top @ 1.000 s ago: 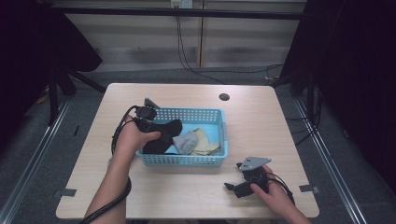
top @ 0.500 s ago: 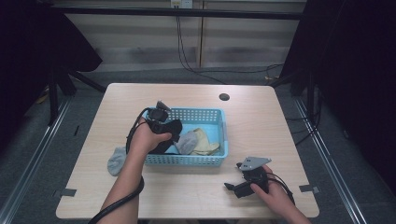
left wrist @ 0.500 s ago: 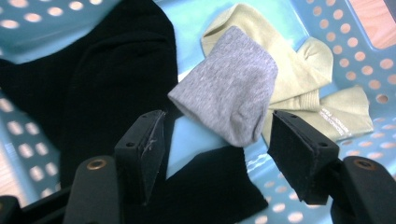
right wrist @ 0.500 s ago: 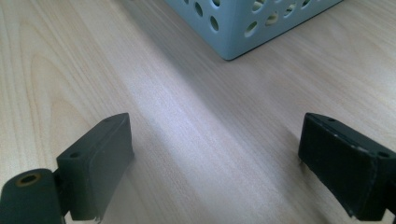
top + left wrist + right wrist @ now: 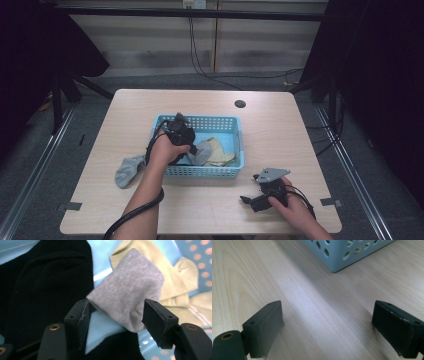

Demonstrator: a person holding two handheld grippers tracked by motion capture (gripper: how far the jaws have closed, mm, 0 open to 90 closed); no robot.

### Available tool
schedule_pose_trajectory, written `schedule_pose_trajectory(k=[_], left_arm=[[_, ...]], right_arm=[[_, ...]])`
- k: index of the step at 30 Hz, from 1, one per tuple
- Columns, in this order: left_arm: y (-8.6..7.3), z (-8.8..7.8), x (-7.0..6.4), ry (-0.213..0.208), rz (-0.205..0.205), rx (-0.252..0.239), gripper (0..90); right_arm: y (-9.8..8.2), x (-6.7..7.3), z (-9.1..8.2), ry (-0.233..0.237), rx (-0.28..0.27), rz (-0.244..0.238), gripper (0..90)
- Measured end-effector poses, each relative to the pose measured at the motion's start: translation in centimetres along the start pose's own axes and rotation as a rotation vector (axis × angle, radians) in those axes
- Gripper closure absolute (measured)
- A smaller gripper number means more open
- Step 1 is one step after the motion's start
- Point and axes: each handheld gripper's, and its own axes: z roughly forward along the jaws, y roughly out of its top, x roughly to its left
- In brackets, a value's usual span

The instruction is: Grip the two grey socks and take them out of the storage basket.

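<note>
The left gripper (image 5: 115, 315) hangs jaws-down inside the light blue plastic basket (image 5: 235, 172), its jaws closing, not yet pressing, astride the grey knit sock (image 5: 130, 295) directly ahead.

There is one blue basket (image 5: 235, 147) on one wooden table (image 5: 300, 145).

Grey socks: two. One grey sock (image 5: 202, 150) lies inside the basket, and another grey sock (image 5: 127, 169) lies on the table, outside the basket at its left side.

Black socks: at least one black sock (image 5: 40, 287) lies in the basket; the dark cloth may be more than one piece, I cannot tell.

Beige socks: the beige cloth (image 5: 220, 152) in the basket looks like two pieces, but the count is not sure.

Grippers: two, the left gripper (image 5: 186, 156) and the right gripper (image 5: 247, 200).

The table has one round dark hole (image 5: 240, 104).
</note>
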Motion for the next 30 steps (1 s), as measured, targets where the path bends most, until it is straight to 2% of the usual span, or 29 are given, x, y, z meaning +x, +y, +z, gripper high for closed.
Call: schedule_pose_trajectory(k=[7,9,16,22,24,26,27,29,30], left_arm=[[0.0,1.0,0.3,0.013,-0.001,-0.005,39.7],[-0.1,1.3,0.4,0.003,-0.007,-0.005,40.5],[0.0,1.4,0.6,-0.013,-0.024,0.028,55.8],[0.1,1.8,0.4,-0.005,-0.001,0.073,76.1],[0.2,1.9,0.3,-0.006,0.003,0.075,80.3],[0.3,1.6,0.1,0.019,0.015,0.073,78.0],[0.5,1.4,0.1,0.035,0.014,0.060,73.6],[0.8,0.8,0.0,0.065,-0.013,0.014,57.6],[0.9,0.7,0.1,0.082,-0.004,0.000,50.6]], right_arm=[[0.0,0.0,0.0,0.000,0.000,0.001,9.6],[0.0,0.0,0.0,0.000,0.000,0.001,9.6],[0.0,0.0,0.0,0.000,0.000,0.001,9.6],[0.0,0.0,0.0,0.000,0.000,0.000,9.6],[0.0,0.0,0.0,0.000,0.000,0.000,9.6],[0.0,0.0,0.0,0.000,0.001,0.001,9.6],[0.0,0.0,0.0,0.000,0.000,0.000,9.6],[0.0,0.0,0.0,0.000,0.000,0.001,9.6],[0.0,0.0,0.0,0.000,0.000,0.000,9.6]])
